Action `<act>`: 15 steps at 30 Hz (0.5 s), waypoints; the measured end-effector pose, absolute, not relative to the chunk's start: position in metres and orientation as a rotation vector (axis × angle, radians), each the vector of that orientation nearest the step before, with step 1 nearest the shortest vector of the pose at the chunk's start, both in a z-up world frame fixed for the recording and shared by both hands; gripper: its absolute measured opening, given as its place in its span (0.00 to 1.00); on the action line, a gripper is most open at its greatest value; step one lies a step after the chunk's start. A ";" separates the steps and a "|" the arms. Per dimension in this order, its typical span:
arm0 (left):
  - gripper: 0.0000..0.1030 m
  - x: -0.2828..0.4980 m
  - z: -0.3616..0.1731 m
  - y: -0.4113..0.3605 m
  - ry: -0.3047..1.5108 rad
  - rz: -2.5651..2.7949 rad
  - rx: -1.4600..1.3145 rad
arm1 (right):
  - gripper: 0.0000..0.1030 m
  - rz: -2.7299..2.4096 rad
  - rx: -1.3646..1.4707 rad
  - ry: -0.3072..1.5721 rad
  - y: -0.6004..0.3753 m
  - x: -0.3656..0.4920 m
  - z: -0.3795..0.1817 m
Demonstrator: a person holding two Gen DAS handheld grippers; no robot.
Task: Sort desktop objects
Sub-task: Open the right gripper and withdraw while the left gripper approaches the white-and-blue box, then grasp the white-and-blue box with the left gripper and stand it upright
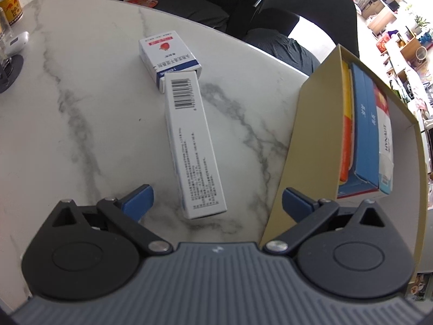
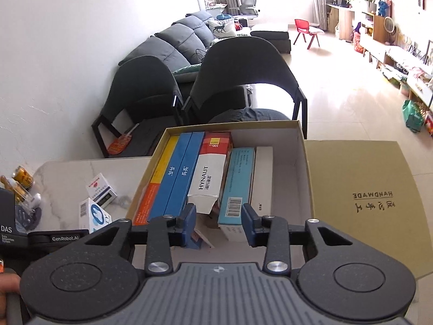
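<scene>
Daylight, bright overall. Left wrist view: strong light from the upper right, shelving there washed out; the white marble-veined tabletop (image 1: pixel 81 108) carries mild glare. The long white barcode-printed carton (image 1: pixel 193 146) throws a soft, short shadow at its near end. Slight blur on fine print. Right wrist view: the pale glossy tile floor (image 2: pixel 351 103) is blown out with window reflection; far room soft. Both views bow strongly at the edges, corners vignetted dark.

My left black gripper with blue pads (image 1: pixel 217 203) points steeply down, jaws spread wide, nothing between them. My right black blue-padded gripper (image 2: pixel 219 223) tilts down, jaws partly apart, gripping nothing.
</scene>
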State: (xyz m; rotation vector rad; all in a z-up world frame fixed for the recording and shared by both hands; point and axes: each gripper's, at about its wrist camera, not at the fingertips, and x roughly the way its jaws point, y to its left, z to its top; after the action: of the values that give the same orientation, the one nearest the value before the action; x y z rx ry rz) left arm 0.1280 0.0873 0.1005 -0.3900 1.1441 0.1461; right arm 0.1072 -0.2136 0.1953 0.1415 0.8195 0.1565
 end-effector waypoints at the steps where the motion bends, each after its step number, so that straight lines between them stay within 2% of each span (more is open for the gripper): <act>1: 0.98 0.128 0.099 0.087 1.140 0.145 -0.386 | 0.39 0.155 0.134 0.819 -0.210 0.108 0.196; 5: 0.81 0.129 0.093 0.094 1.140 0.138 -0.390 | 0.39 0.203 0.098 0.819 -0.191 0.111 0.202; 9: 0.73 0.128 0.085 0.100 1.158 0.135 -0.387 | 0.39 0.233 0.045 0.823 -0.172 0.111 0.206; 11: 0.62 0.128 0.082 0.102 1.168 0.128 -0.391 | 0.39 0.242 0.026 0.826 -0.166 0.110 0.206; 15: 0.57 0.127 0.079 0.105 1.169 0.129 -0.373 | 0.40 0.237 0.010 0.838 -0.158 0.109 0.205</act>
State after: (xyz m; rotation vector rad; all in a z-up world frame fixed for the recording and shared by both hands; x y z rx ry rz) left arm 0.1275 0.1048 0.0790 -0.3726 1.1685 0.1294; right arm 0.1094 -0.1576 0.2054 0.0099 0.8378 0.2369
